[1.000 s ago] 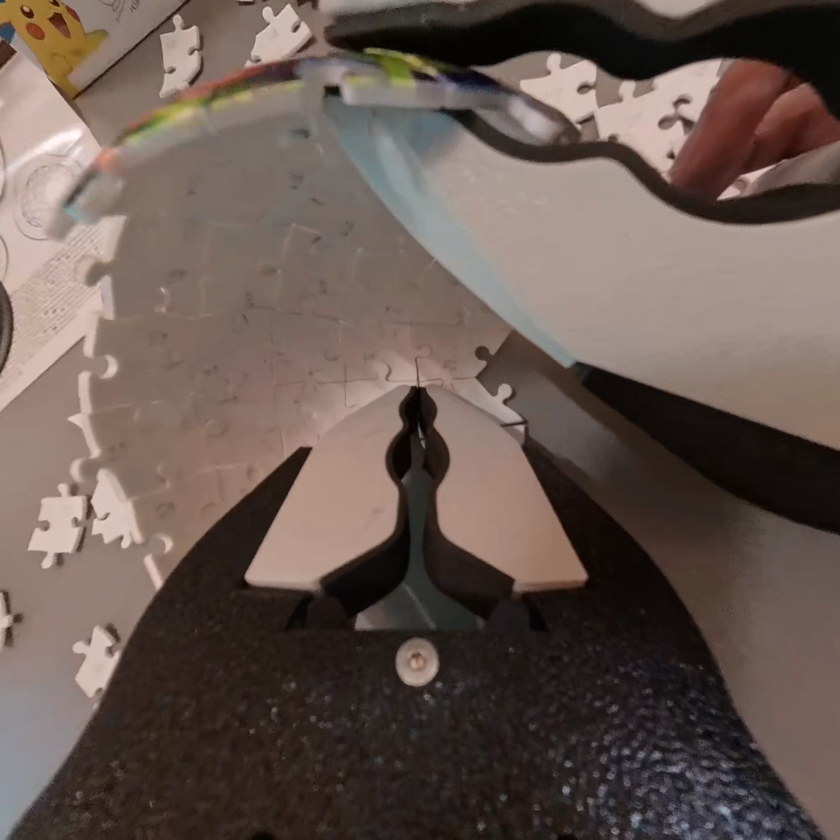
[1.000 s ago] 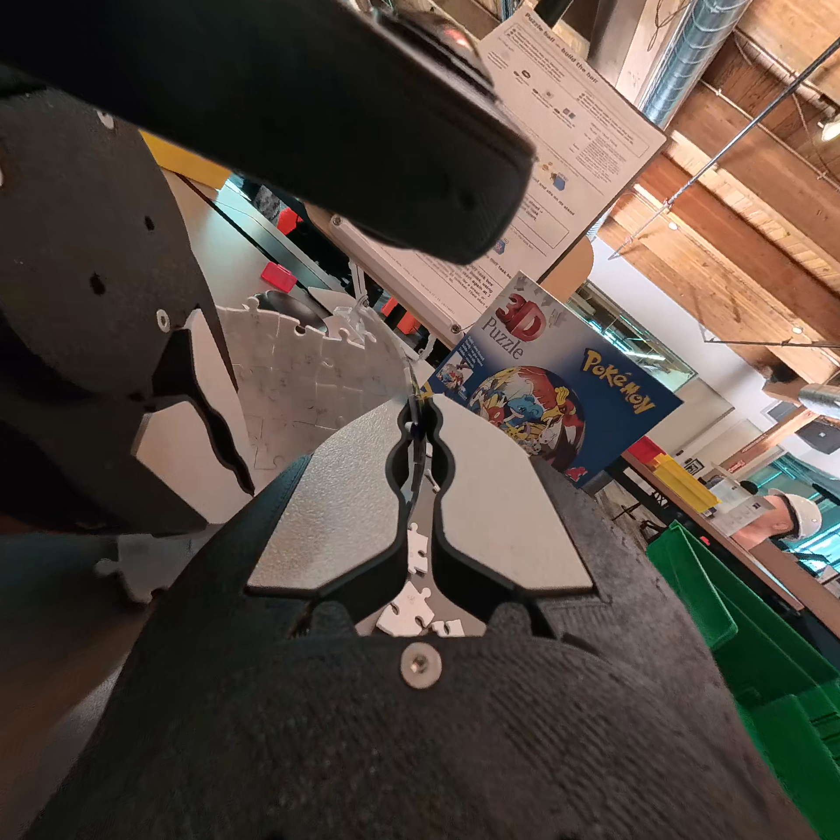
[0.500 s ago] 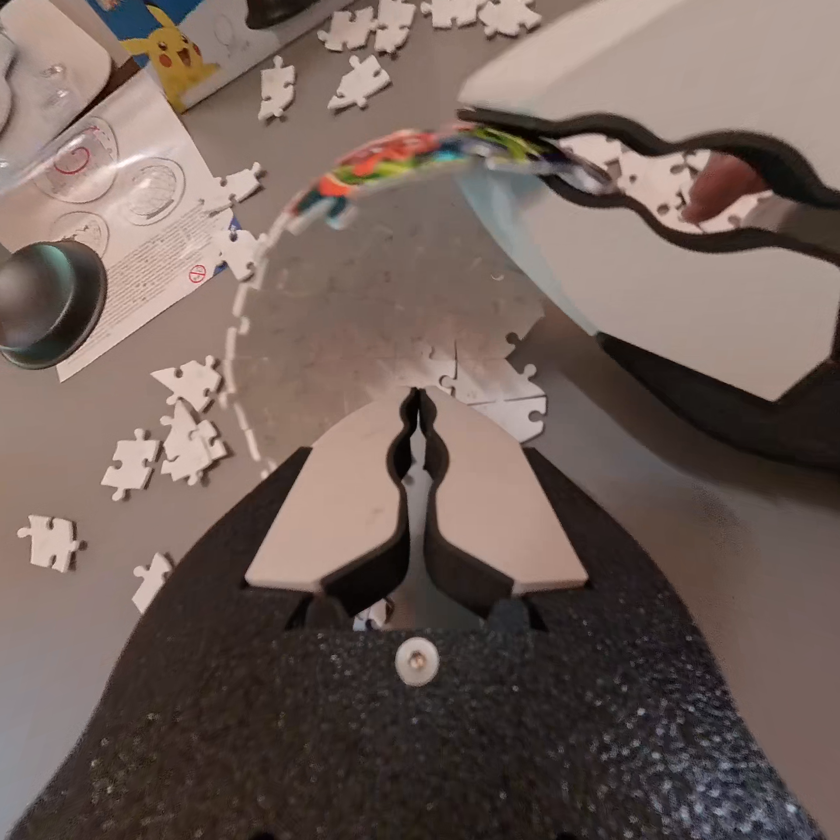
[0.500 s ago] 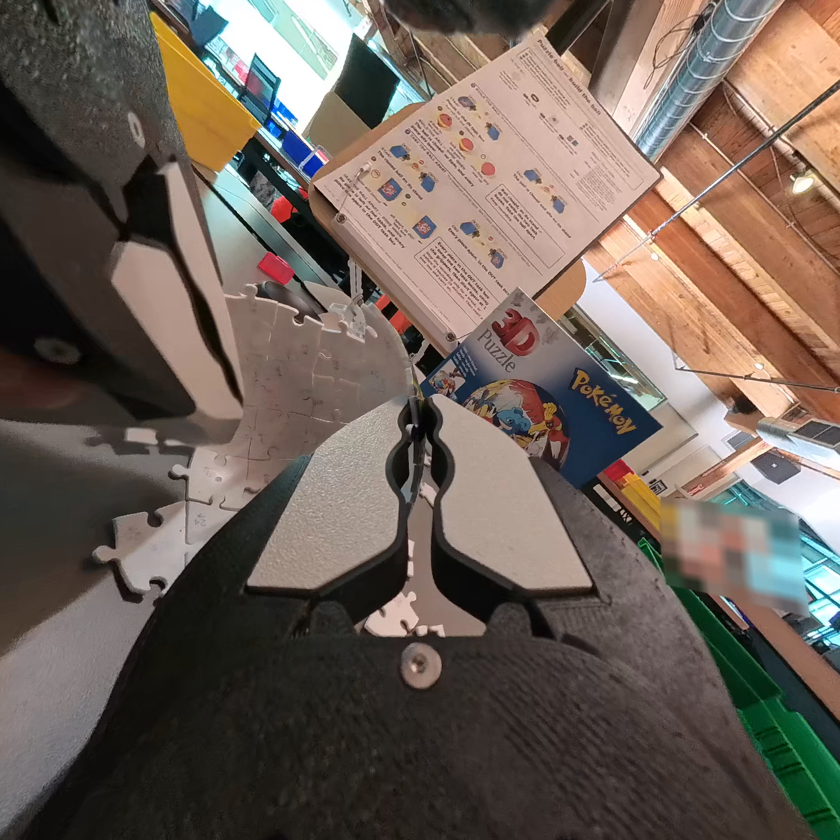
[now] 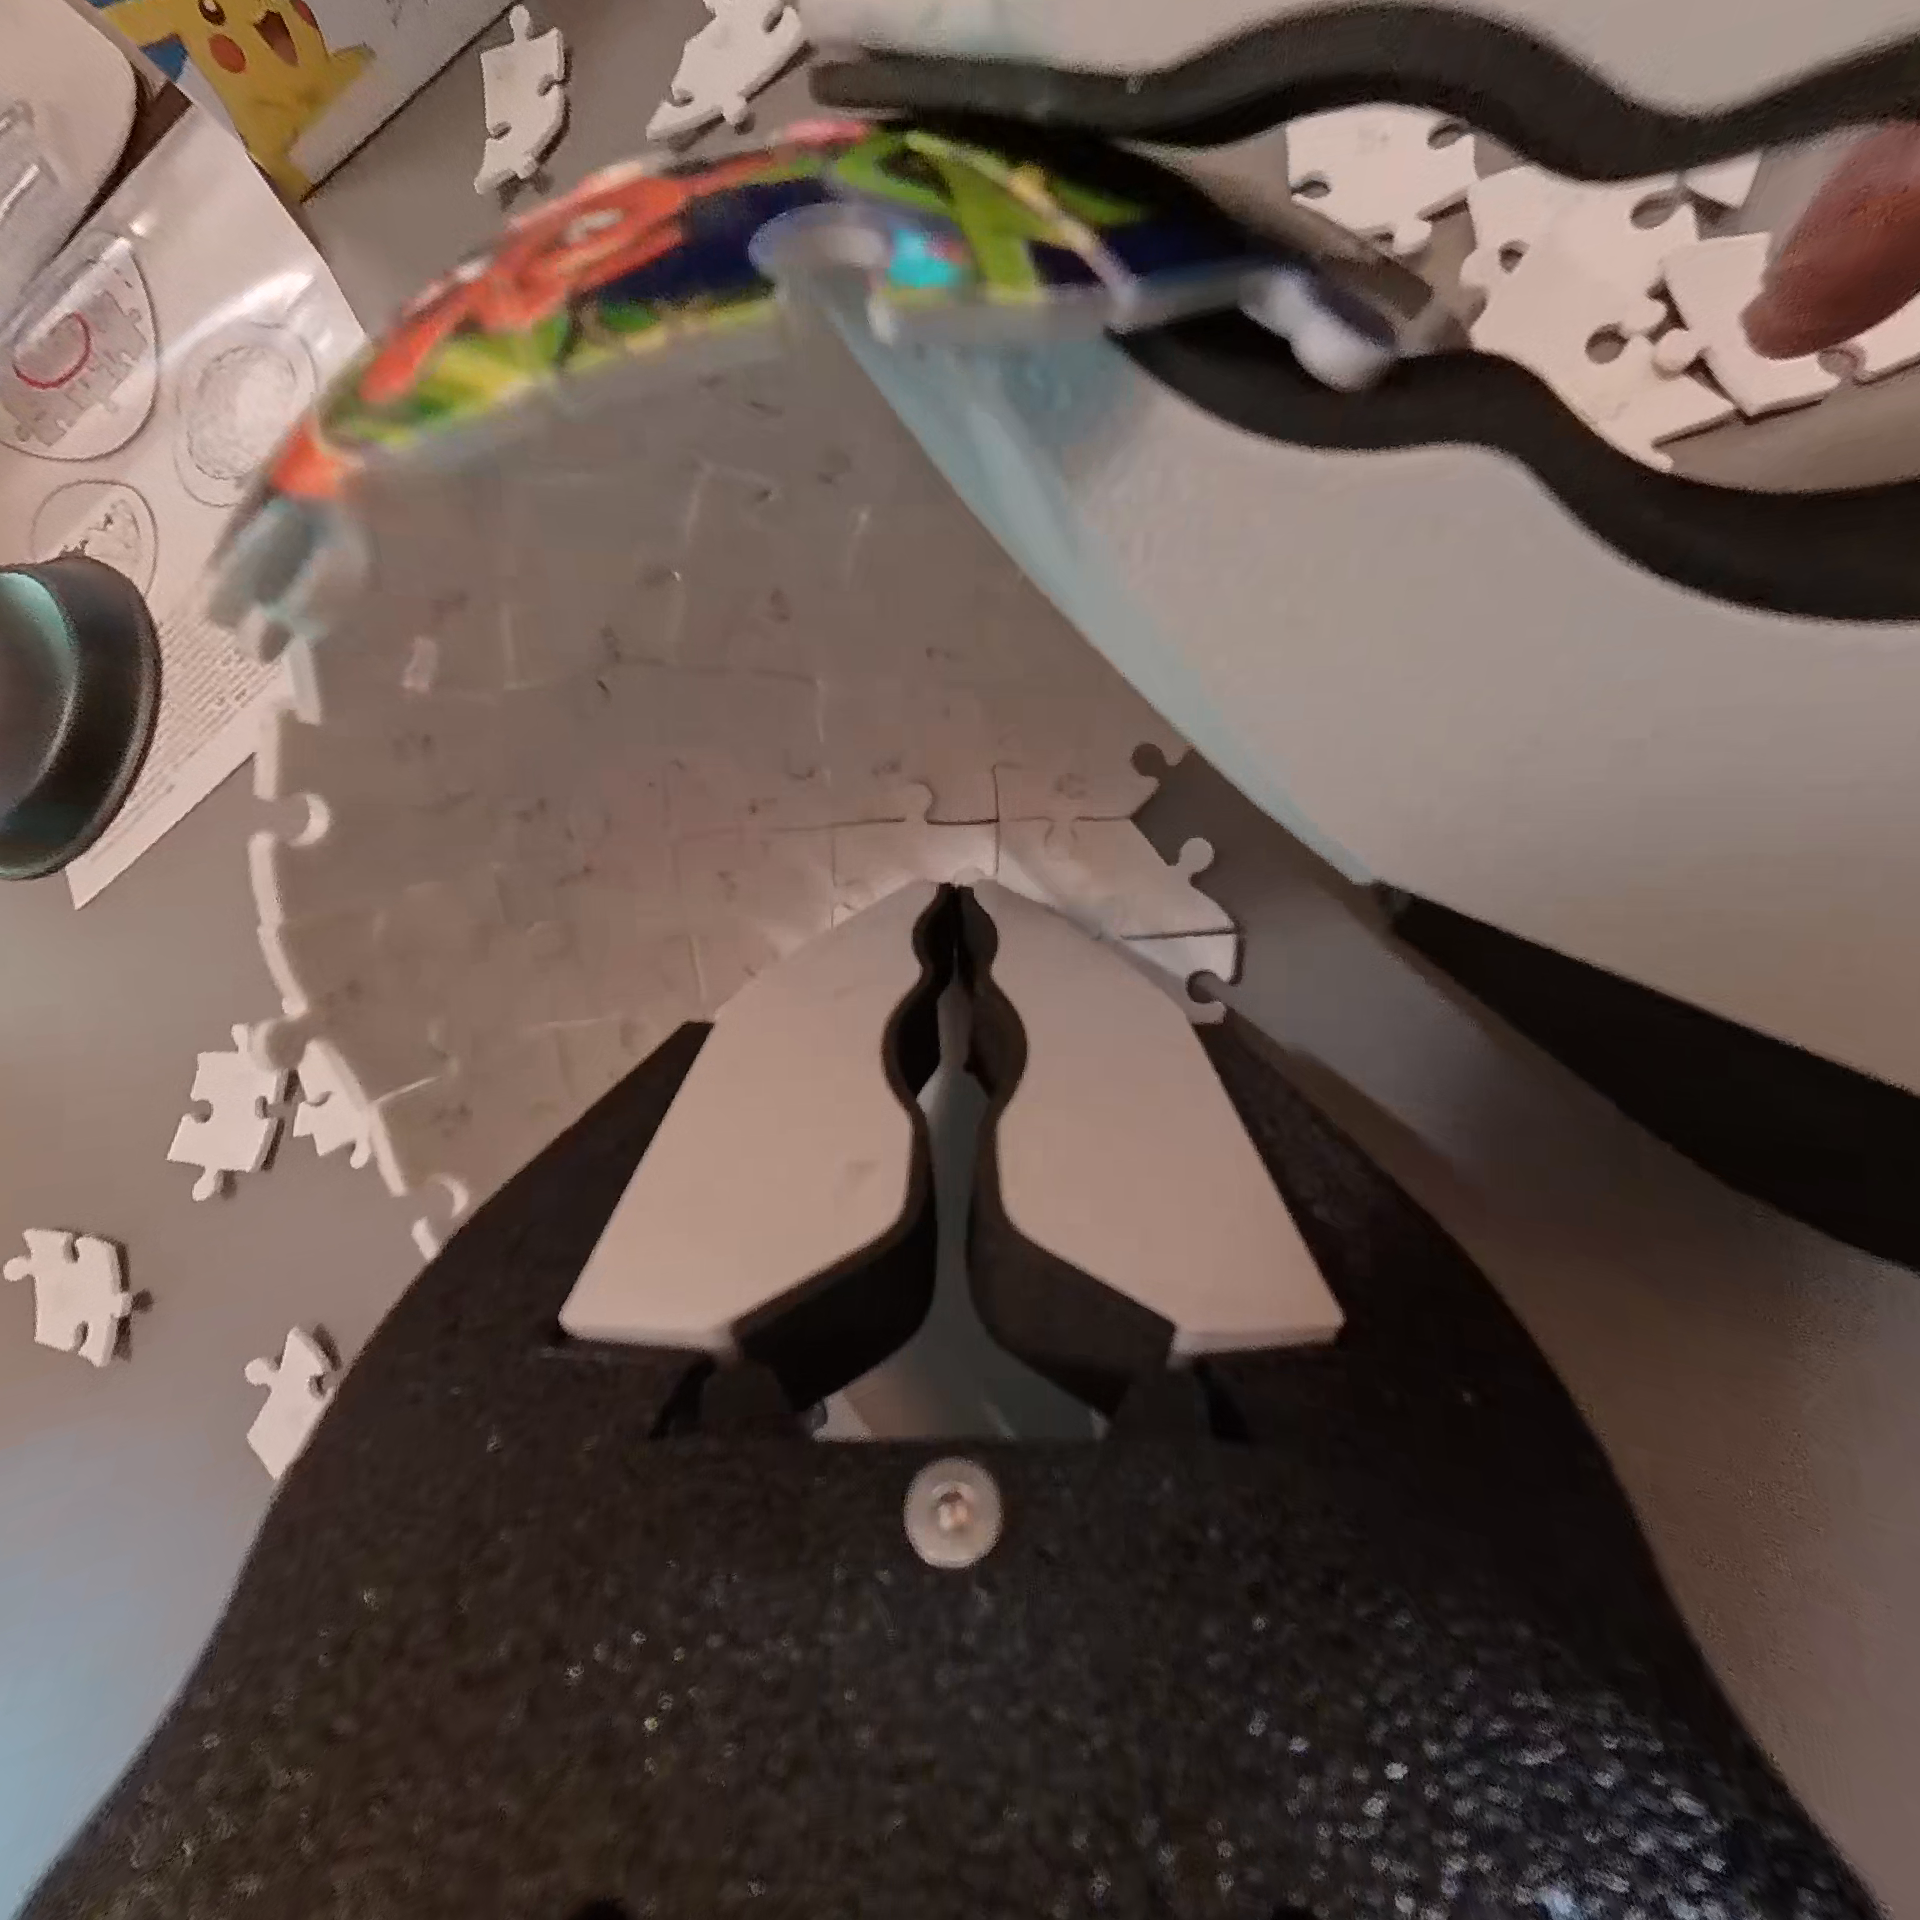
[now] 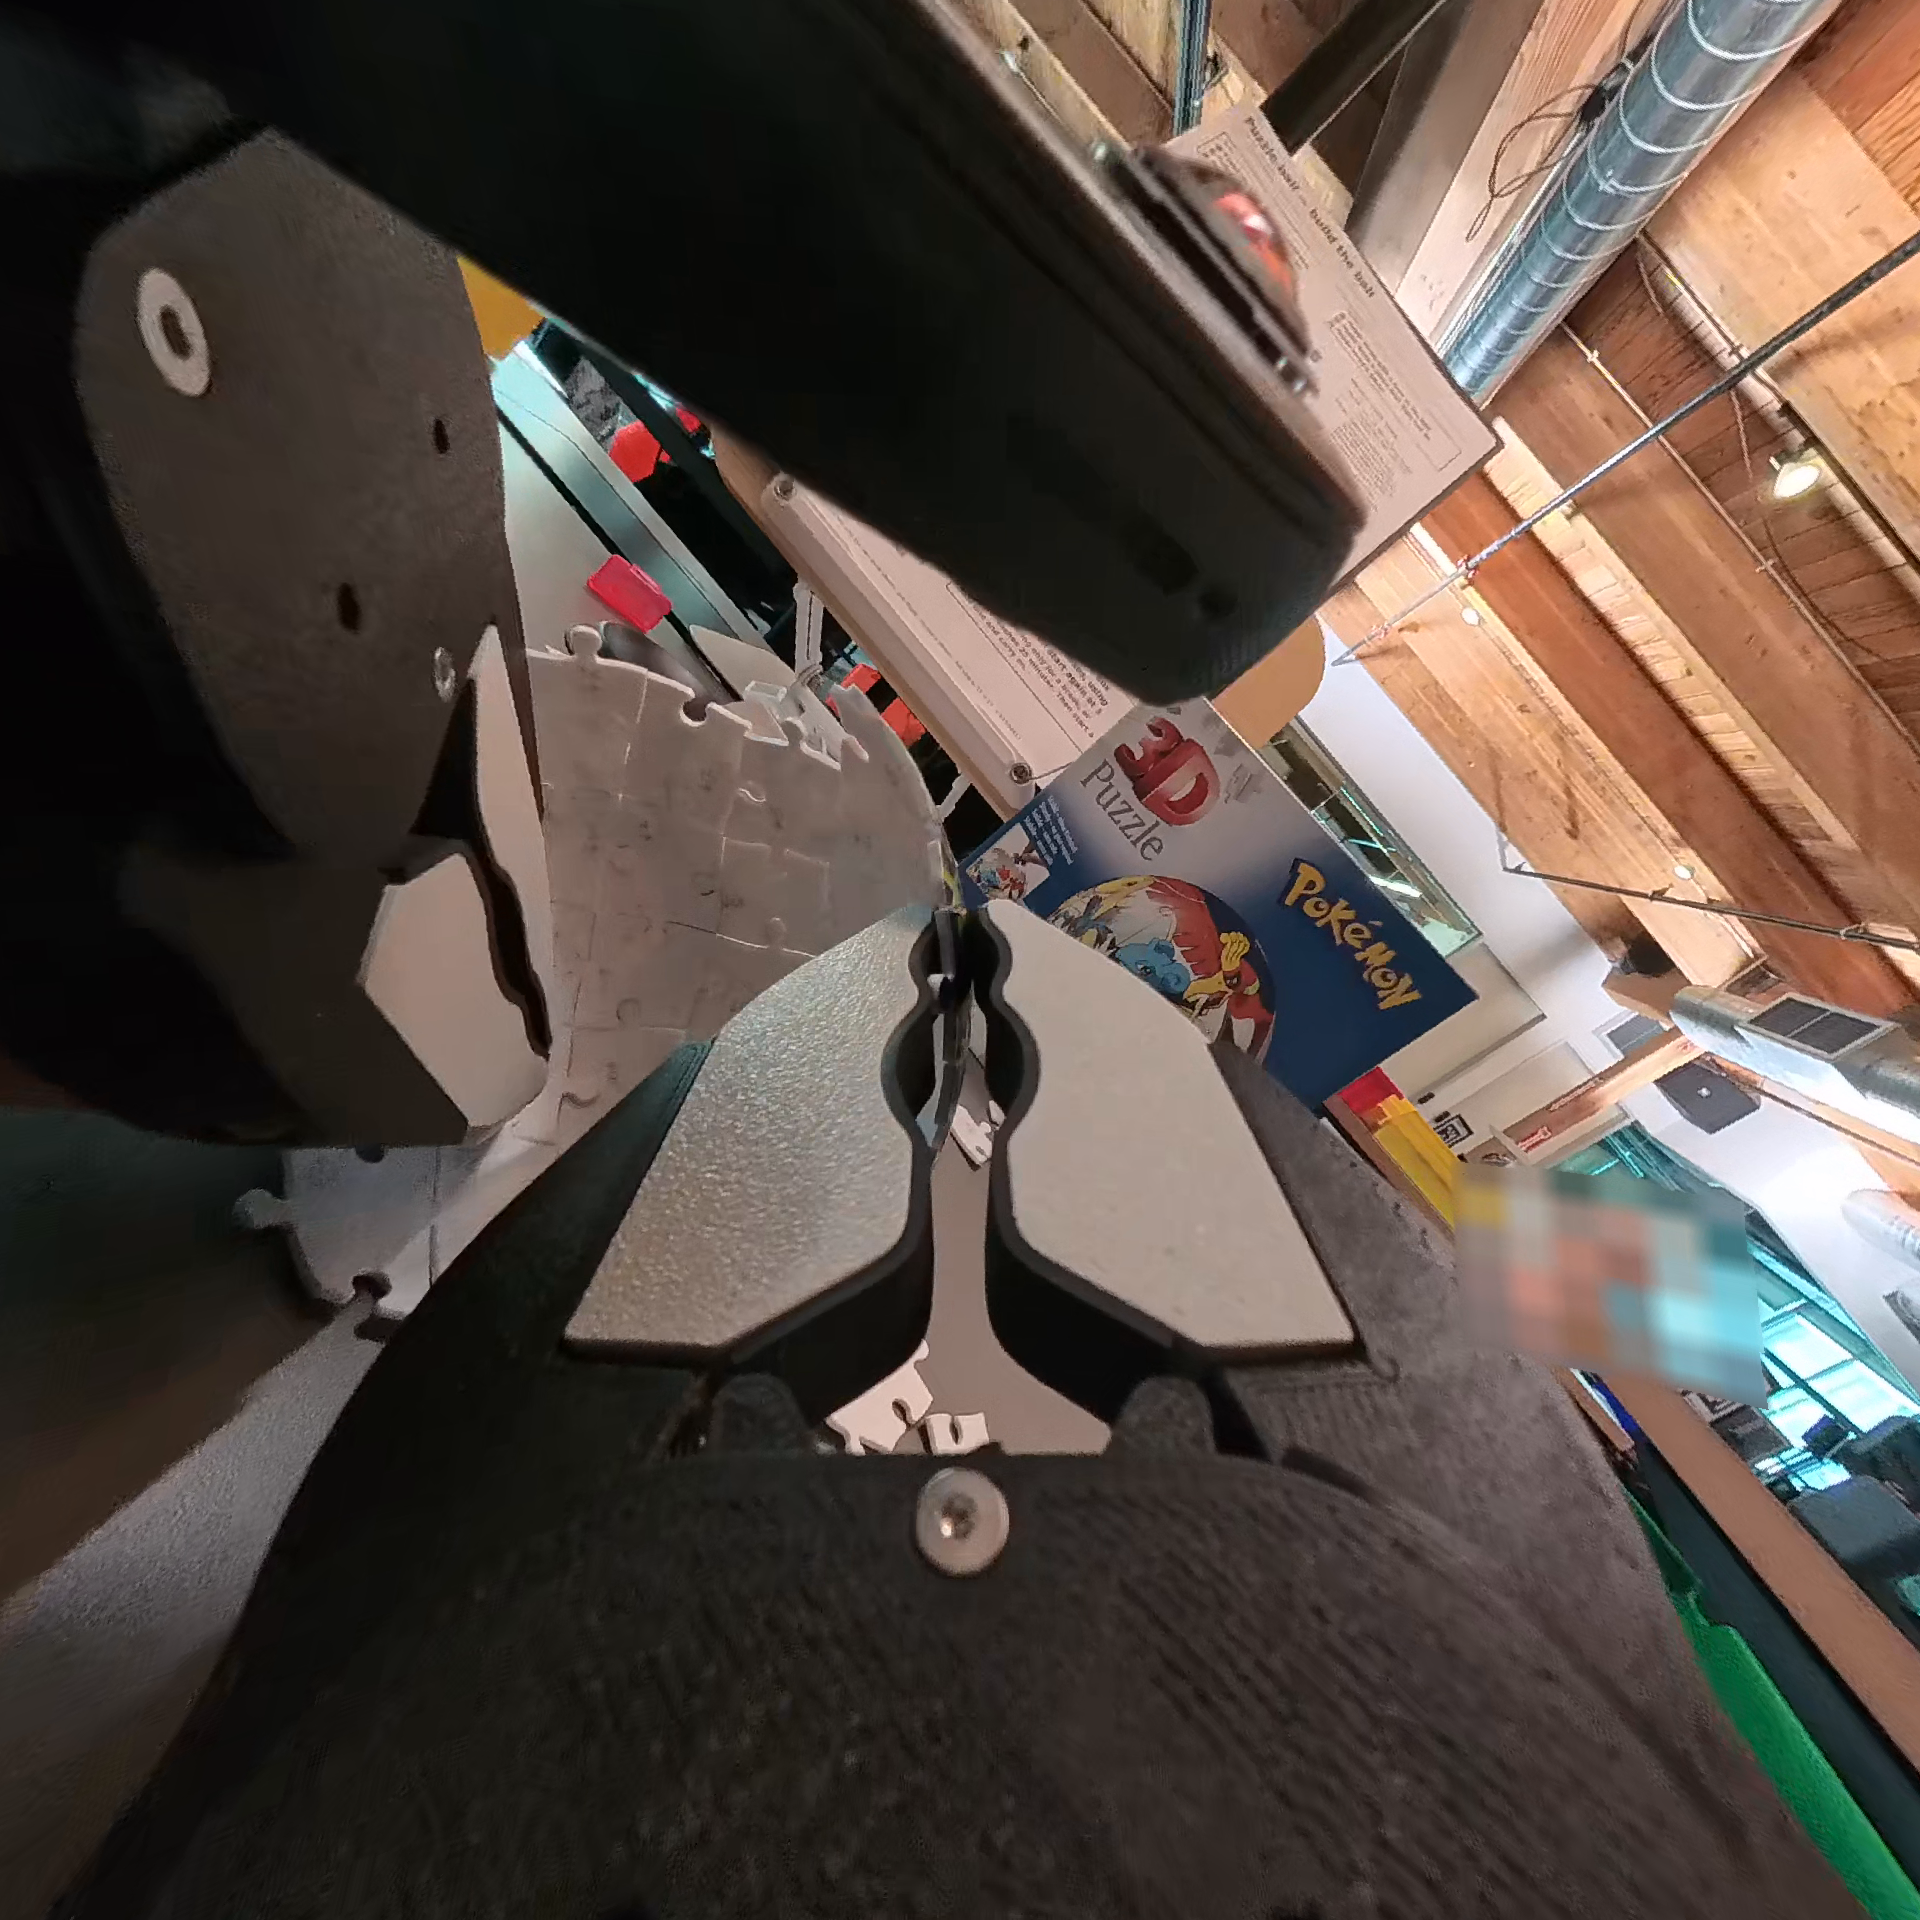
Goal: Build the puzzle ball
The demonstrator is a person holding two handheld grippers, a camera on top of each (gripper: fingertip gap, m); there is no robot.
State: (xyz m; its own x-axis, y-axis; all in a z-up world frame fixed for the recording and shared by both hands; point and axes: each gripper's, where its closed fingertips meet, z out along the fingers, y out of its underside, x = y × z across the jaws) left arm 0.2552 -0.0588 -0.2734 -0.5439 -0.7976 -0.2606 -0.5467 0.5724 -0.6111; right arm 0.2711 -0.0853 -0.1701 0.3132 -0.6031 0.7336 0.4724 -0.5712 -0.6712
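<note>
The partly built puzzle ball is a curved shell (image 5: 623, 727), white inside and brightly coloured outside. My left gripper (image 5: 958, 896) is shut on its near white edge. My right gripper (image 5: 1299, 301) comes in from the upper right and is shut on the far coloured rim. In the right wrist view the right gripper (image 6: 956, 935) pinches that thin rim, the shell's white inside (image 6: 707, 831) curves away to the left, and the left gripper (image 6: 520, 997) holds its lower edge. The shell is held above the grey table (image 5: 94, 1039).
Loose white puzzle pieces lie on the table at the left (image 5: 229, 1101) and far right (image 5: 1558, 208). An instruction sheet (image 5: 187, 416) and a dark round object (image 5: 62, 717) lie at the left. The blue puzzle box (image 6: 1226, 914) stands behind, under an instruction board (image 6: 935, 623). A green bin (image 6: 1818, 1714) stands at the right. My hands' fingertips stand some 10 cm from each other. The dark round object (image 5: 62, 717) is about 25 cm from both grippers' fingertips.
Both grippers have kept their hold while the shell swung and tilted between them. The left gripper's body has come back across the top of the right wrist view.
</note>
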